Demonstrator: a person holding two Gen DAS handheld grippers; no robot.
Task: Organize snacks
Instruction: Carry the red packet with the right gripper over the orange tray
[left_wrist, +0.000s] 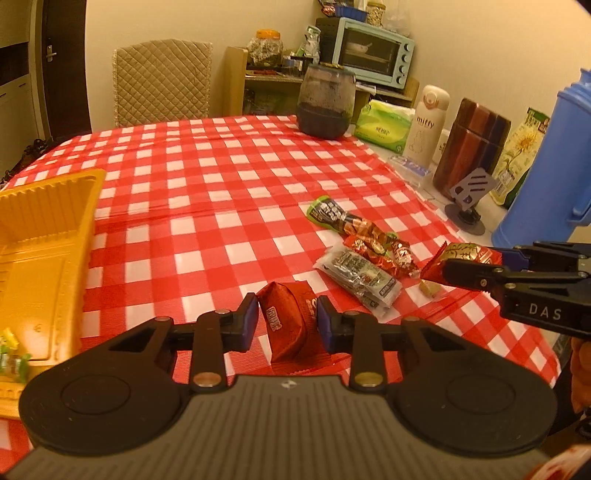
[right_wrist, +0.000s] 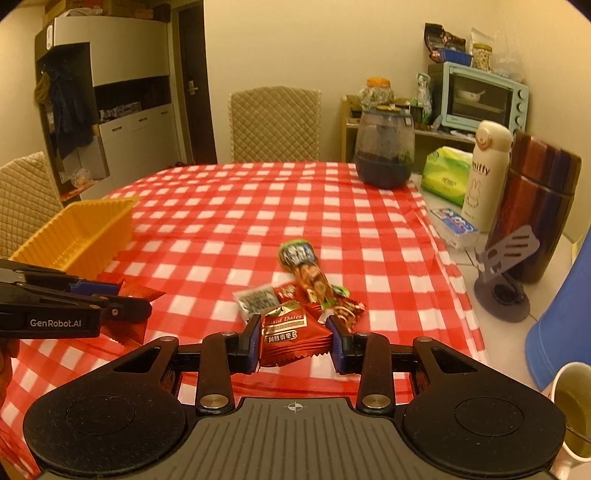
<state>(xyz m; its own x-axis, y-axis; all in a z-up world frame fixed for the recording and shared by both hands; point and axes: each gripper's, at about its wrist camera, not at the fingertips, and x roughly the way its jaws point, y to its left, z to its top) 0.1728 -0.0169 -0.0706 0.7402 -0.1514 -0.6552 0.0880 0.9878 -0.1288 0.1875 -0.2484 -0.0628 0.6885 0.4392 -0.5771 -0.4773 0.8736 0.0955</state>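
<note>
red date packets (right_wrist: 293, 341) ×2 (held) | loose snacks (left_wrist: 358, 254) heaped | yellow tray (left_wrist: 40, 236) left

Checked tablecloth (right_wrist: 229, 206) under yellow tray (right_wrist: 79, 236), dark jar (right_wrist: 384, 155), loose snack packets (right_wrist: 306, 280)

Red-and-white checked tablecloth (left_wrist: 229, 177). Orange-yellow ribbed plastic tray (left_wrist: 40, 236) at left. Left gripper (left_wrist: 286, 319) black with blue pads, clamped on a dark red snack packet (left_wrist: 286, 325) with white print. Right gripper (right_wrist: 294, 343) same black and blue, gripping a red dates packet (right_wrist: 291, 334) with gold label. Loose pile: green-ended wrapper (right_wrist: 295, 254), silver-grey sachet (right_wrist: 255, 301), red candies (left_wrist: 388, 254). Far right: pale blue toaster oven (left_wrist: 373, 50), white Miffy bottle (left_wrist: 426, 120), green tissue pack (left_wrist: 384, 127), blue jug (left_wrist: 546, 162), maroon-striped canister (left_wrist: 471, 146).
</note>
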